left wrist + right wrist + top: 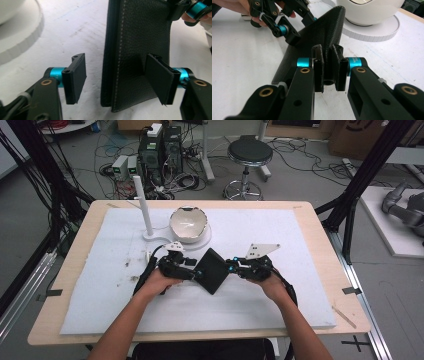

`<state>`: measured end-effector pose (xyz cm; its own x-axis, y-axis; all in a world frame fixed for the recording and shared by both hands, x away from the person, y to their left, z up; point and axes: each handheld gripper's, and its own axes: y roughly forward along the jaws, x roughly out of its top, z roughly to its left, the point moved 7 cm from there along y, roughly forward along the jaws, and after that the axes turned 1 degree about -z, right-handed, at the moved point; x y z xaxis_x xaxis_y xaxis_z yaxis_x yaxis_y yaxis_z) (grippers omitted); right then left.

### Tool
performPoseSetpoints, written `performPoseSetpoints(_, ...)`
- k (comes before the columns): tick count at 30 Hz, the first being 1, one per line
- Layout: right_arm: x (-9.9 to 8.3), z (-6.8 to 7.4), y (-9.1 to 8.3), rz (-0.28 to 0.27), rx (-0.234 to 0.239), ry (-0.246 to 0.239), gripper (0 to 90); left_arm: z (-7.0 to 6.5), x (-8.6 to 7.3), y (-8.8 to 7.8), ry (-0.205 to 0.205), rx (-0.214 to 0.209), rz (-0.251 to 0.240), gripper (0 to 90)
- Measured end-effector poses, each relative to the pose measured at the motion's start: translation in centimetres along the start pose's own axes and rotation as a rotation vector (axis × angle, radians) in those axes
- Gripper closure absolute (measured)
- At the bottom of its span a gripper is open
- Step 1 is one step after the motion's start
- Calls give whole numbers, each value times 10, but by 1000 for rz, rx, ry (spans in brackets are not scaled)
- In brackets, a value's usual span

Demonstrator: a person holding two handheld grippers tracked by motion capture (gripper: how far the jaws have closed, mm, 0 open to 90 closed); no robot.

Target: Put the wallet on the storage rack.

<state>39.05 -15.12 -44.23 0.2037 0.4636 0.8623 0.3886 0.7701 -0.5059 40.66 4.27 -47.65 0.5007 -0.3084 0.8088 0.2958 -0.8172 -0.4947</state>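
black pebbled-leather wallet point(212, 270) lies tilted on the white foam-covered counter point(280, 300), between the left tool point(192, 273) and right tool point(231, 267), just in front of a white bowl-shaped lamp point(188, 224). left gripper view: jaws apart, straddling the wallet's stitched edge point(140, 50), one pad perhaps touching. right gripper view: that tool point(328, 72) is clamped on a corner. it looks light, floppy and grippy; take it near the folded spine.
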Motion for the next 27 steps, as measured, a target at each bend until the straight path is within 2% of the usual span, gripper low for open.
performPoseSetpoints(1, 0, 0, 0, 2, 1, 0, 824, 0, 0, 0, 0, 0, 0, 377)
performPoseSetpoints(2, 0, 0, 0, 0, 2, -2, 823, -1, 0, 0, 2, -25, -3, 411)
performPoseSetpoints(3, 0, 0, 0, 0, 3, -2, 823, -1, 0, 0, 2, -25, -3, 459)
performPoseSetpoints(4, 0, -1, 0, 1, 2, 0, 823, -3, 0, 0, 22, -29, -2, 484)
performPoseSetpoints(6, 0, -1, 0, 0, 5, 1, 823, -4, 0, 0, 22, -30, 2, 508)
performPoseSetpoints(8, -2, -1, 1, 10, 12, 11, 822, -3, -1, -2, 17, -36, 5, 561)
performPoseSetpoints(9, -2, -1, 1, 9, 13, 13, 821, -2, 0, -5, 1, -31, 1, 593)
performPoseSetpoints(13, -4, -3, 1, 18, 22, 38, 814, -3, 1, -9, -4, -33, -19, 705)
performPoseSetpoints(14, -5, -4, 1, 23, 25, 48, 810, -4, 2, -12, -6, -52, -38, 734)
performPoseSetpoints(20, -11, -9, 2, 42, 37, 88, 785, -11, 6, -18, 20, -84, -77, 788)
performPoseSetpoints(23, -15, -12, 4, 55, 45, 110, 736, -18, 9, -20, 58, -113, -116, 794)
performPoseSetpoints(24, -16, -13, 4, 57, 50, 116, 710, -18, 9, -20, 58, -113, -116, 795)
performPoseSetpoints(25, -17, -14, 5, 57, 58, 126, 640, -22, 11, -21, 81, -116, -126, 795)
performPoseSetpoints(26, -17, -14, 5, 57, 58, 126, 640, -22, 11, -21, 81, -116, -126, 795)
performPoseSetpoints(27, -18, -16, 6, 51, 54, 140, 527, -24, 12, -21, 95, -120, -131, 796)
